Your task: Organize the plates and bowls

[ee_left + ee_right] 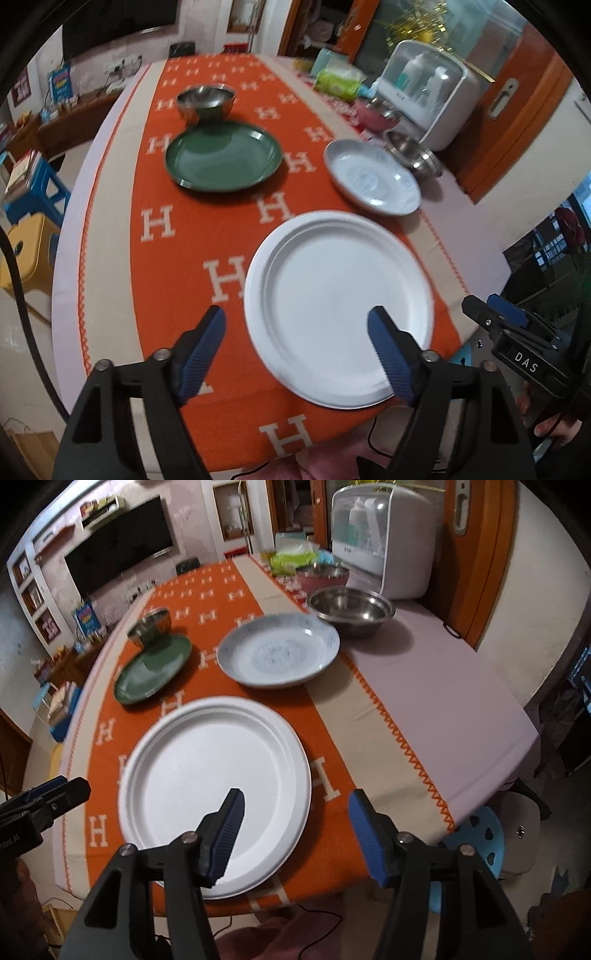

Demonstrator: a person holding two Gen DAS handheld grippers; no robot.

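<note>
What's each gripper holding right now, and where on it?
Nothing. Left gripper and right gripper both stand open above the white plate, which lies flat on the cloth; no pad touches it.

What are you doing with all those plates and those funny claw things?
A person holds a tool in each hand to tidy up dishes. Both the left tool and right tool are open and empty above the white plate. The green plate, patterned plate and steel bowls sit apart, not stacked.
</note>
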